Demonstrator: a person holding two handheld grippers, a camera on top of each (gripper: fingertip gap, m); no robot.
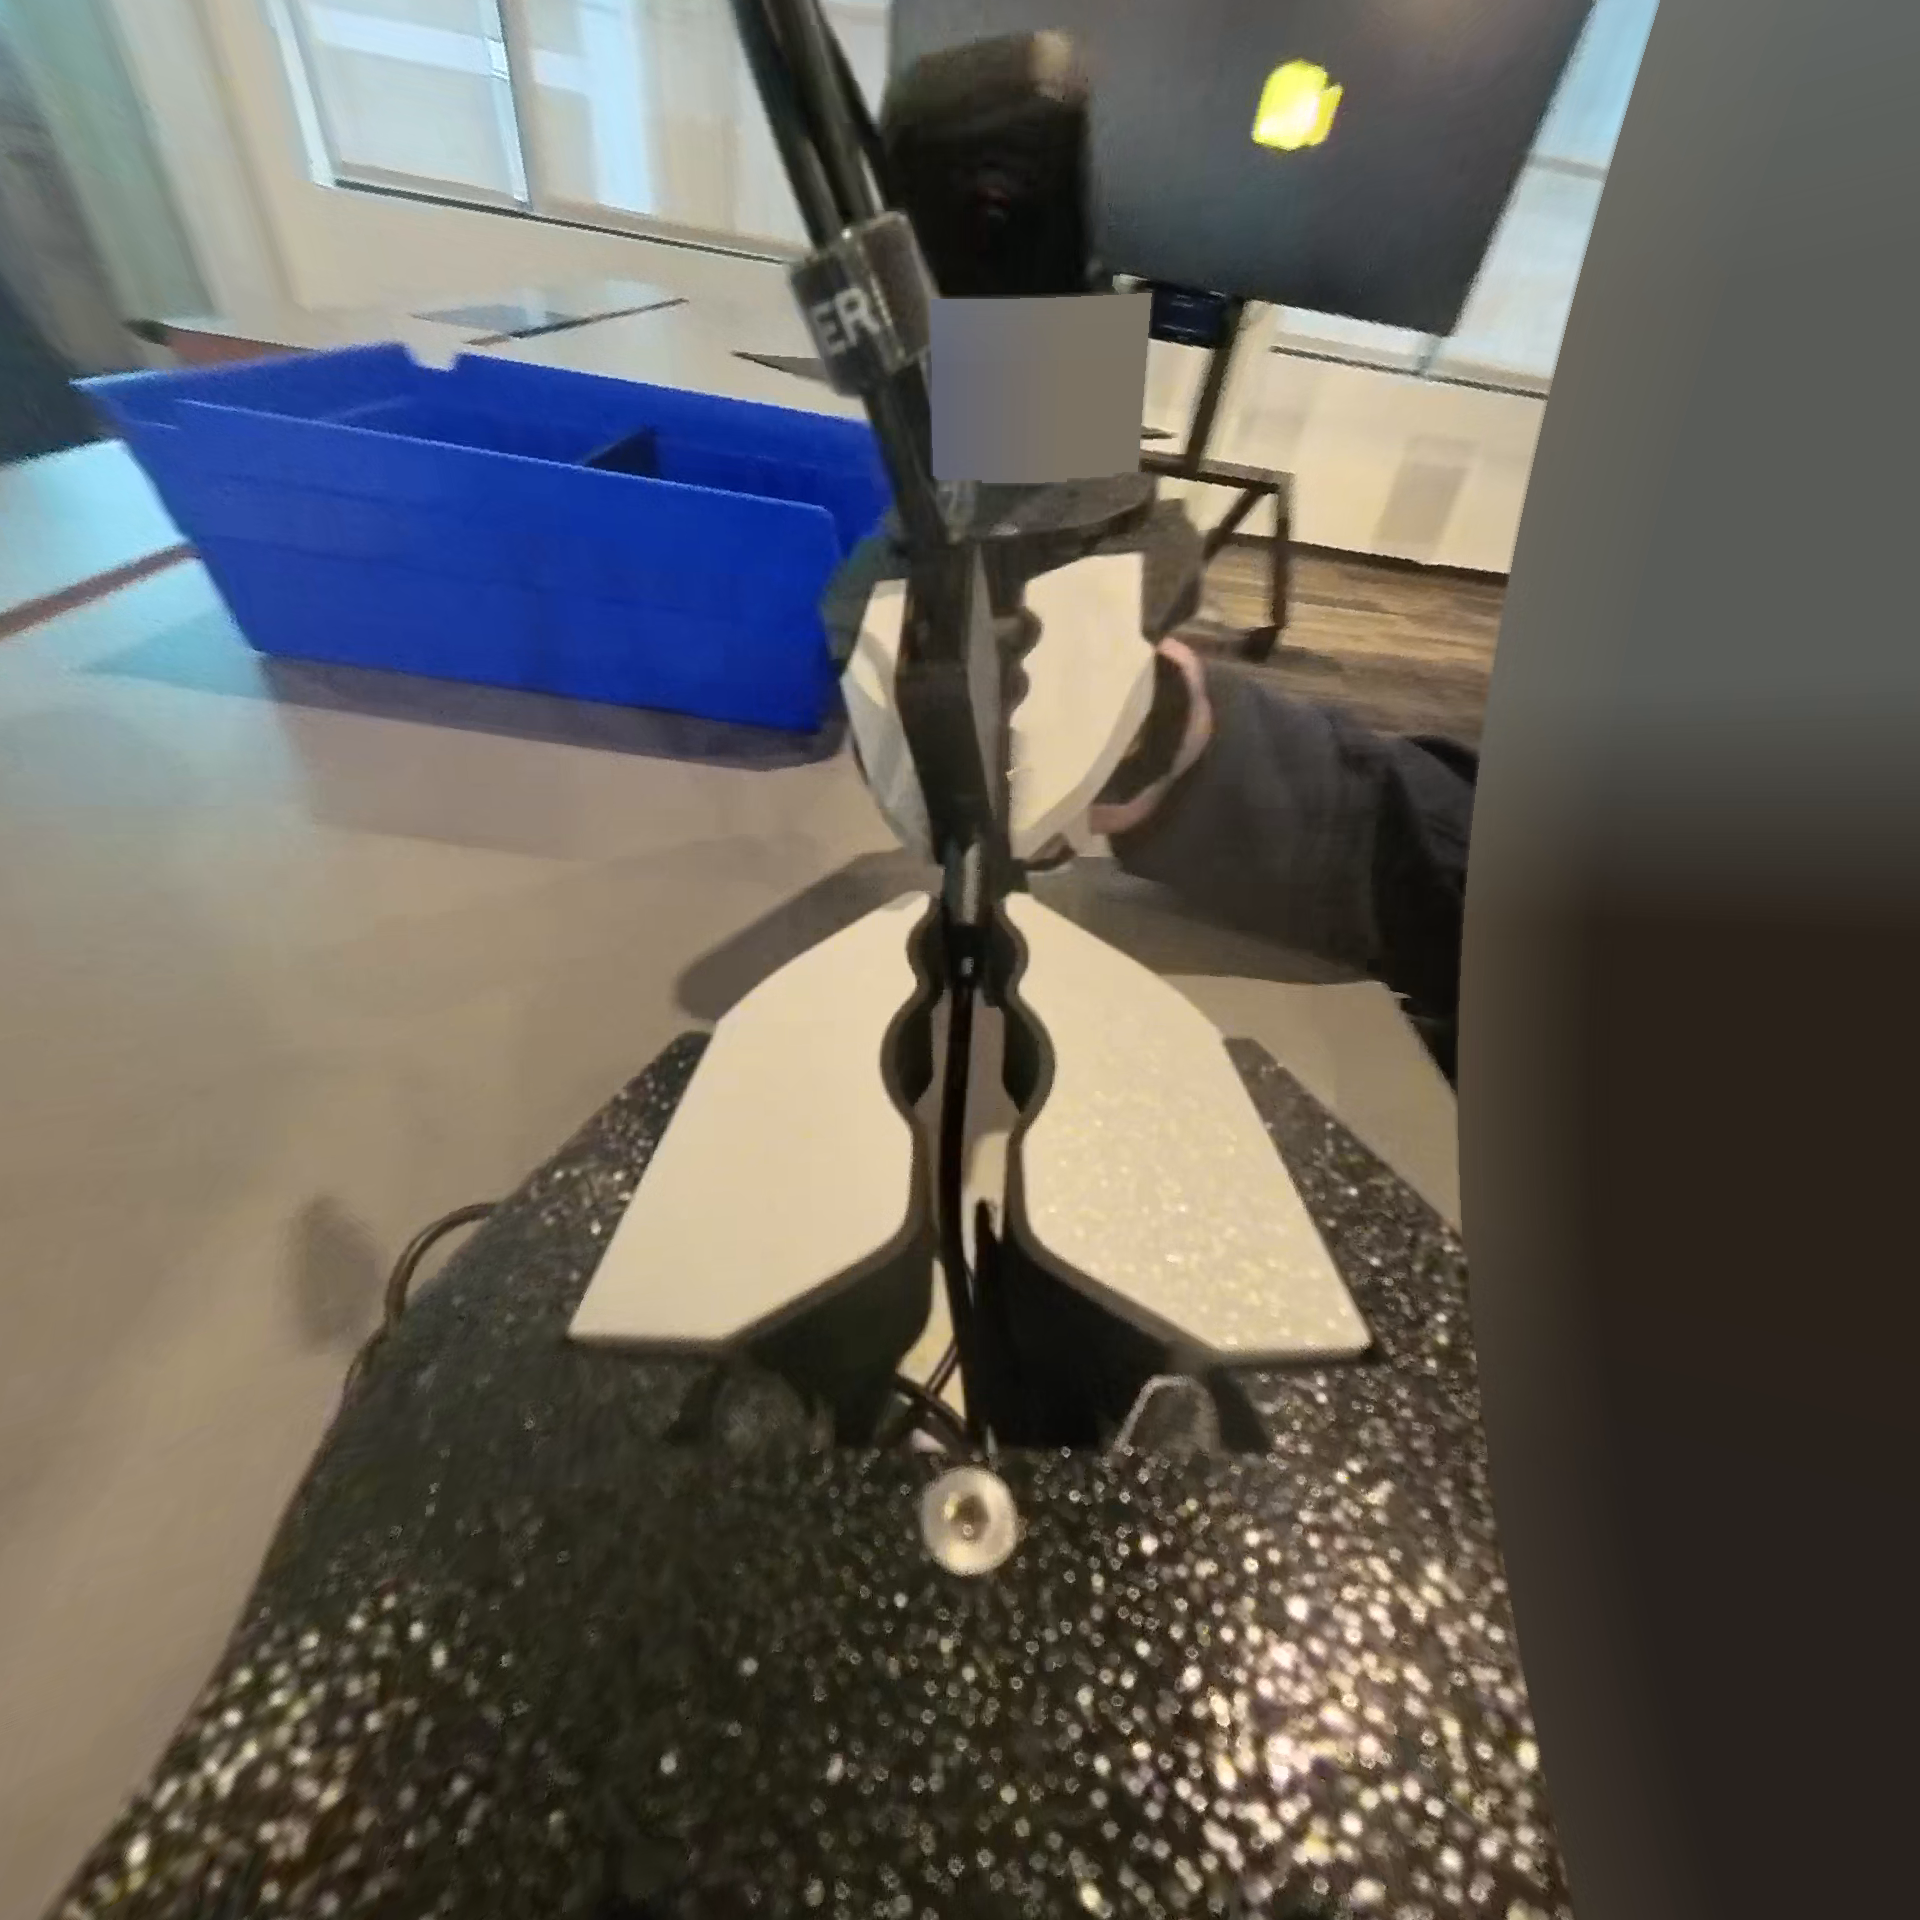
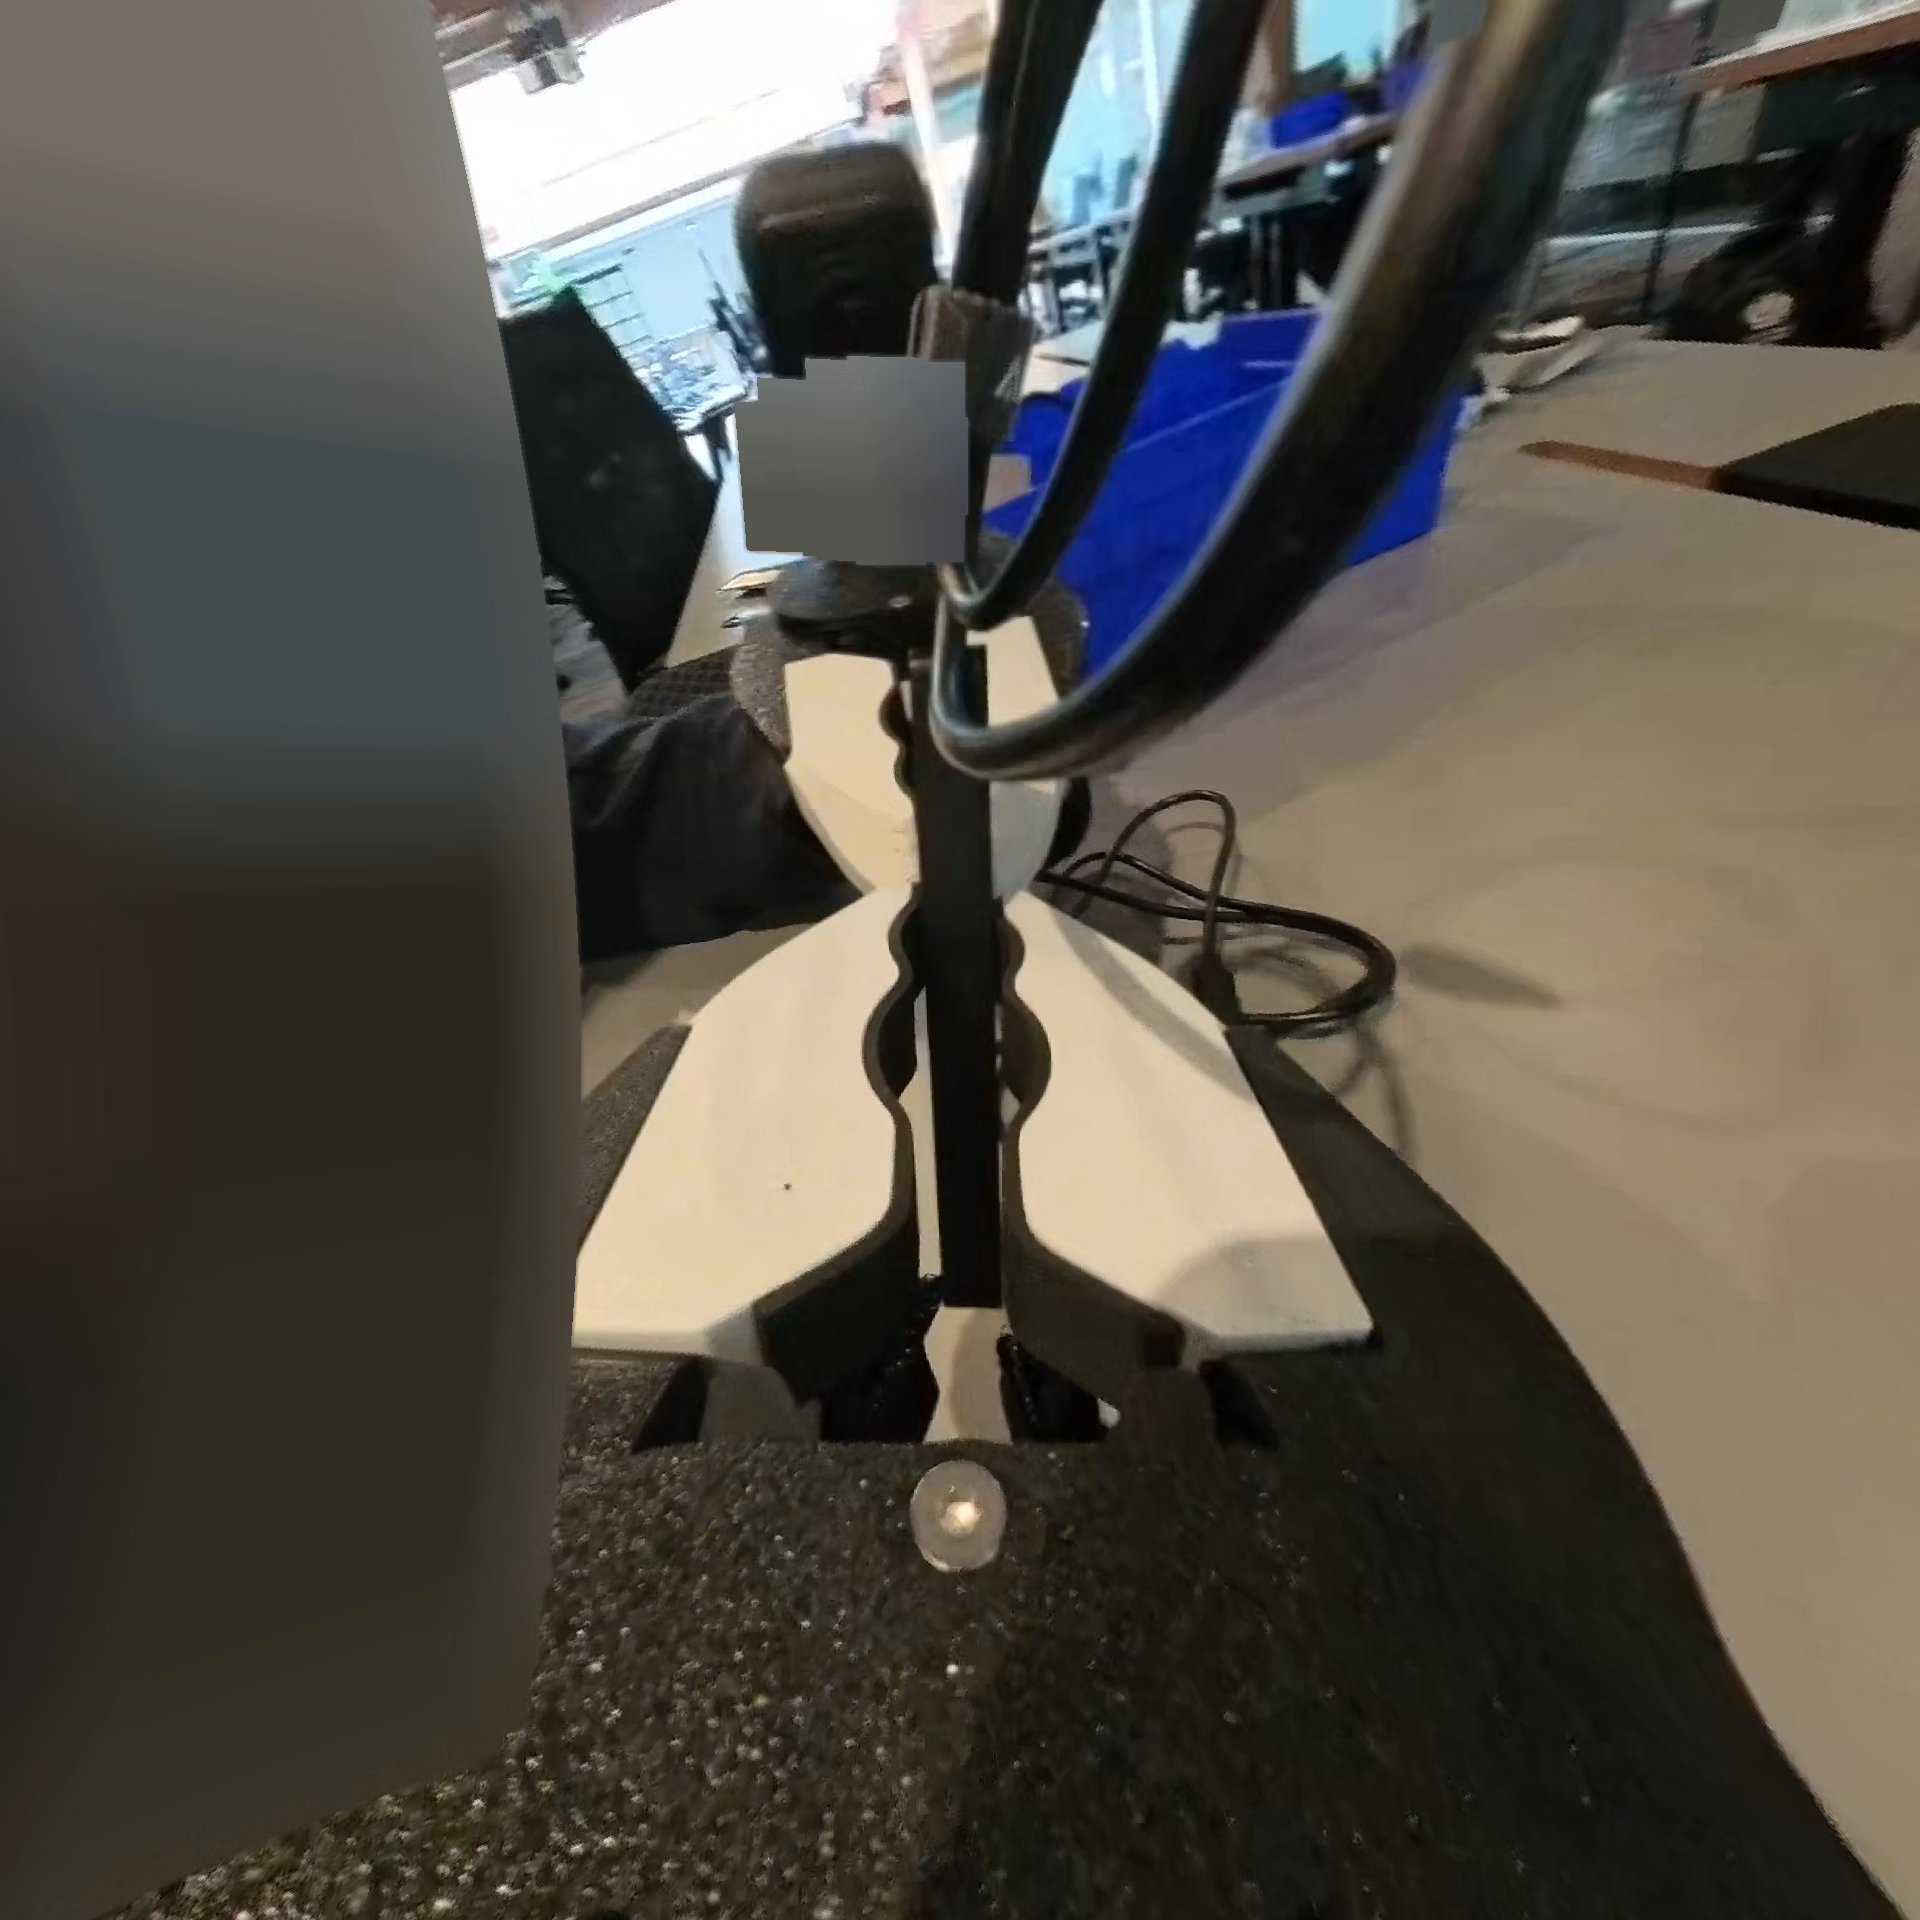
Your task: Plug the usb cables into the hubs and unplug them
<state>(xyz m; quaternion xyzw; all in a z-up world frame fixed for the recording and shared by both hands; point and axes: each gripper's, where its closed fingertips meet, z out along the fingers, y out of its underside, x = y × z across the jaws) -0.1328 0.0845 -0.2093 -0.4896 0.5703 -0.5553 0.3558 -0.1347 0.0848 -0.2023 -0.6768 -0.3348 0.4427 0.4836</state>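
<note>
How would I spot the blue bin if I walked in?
Start at the wide grey table that fills the room's middle. At its far side, beyond the two grippers meeting nose to nose, sits the blue bin, a long open plastic tray with a divider inside. It is the only bright blue thing on that table.

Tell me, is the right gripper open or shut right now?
Shut. In its own view the right gripper has both white fingers pressed against a flat black bar, likely the hub, leaving no gap beside it.
</note>
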